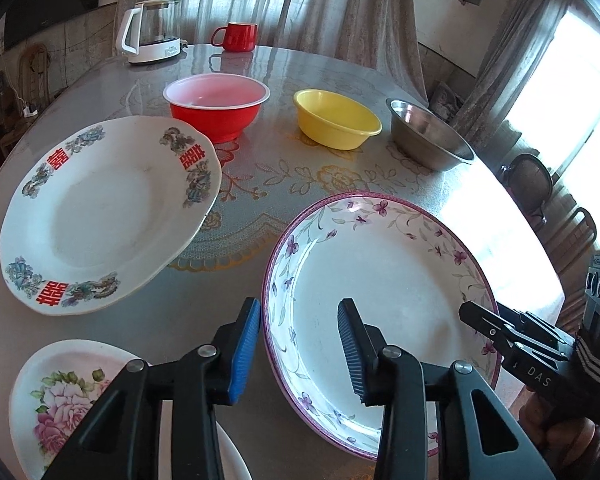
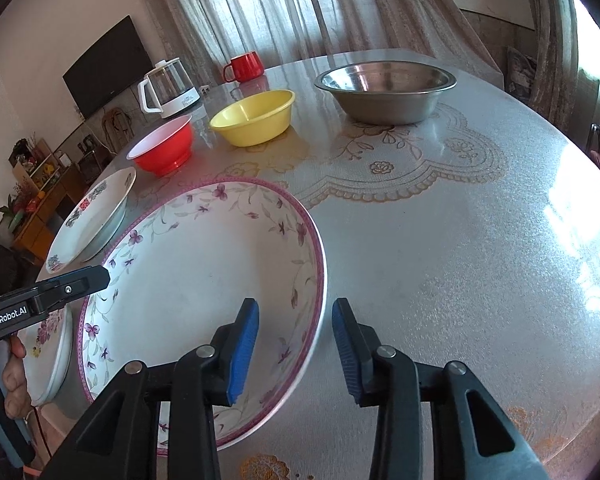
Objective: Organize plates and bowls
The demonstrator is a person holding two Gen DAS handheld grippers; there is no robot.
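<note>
Both grippers straddle opposite rims of the purple-flowered plate [image 1: 380,280] on the table [image 2: 440,240]. The left gripper [image 1: 298,354] and right gripper [image 2: 294,354] each have fingers either side of the rim, seemingly not yet pressing, so released.

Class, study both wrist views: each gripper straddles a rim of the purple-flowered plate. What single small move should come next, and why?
Probably close both grippers onto the rim. The left gripper has the purple-flowered plate edge between its fingers, and the right gripper straddles the opposite edge, but gaps show beside the pads, so neither seems to grip yet. The plate looks flat on the table; lifting first would likely slip.
</note>
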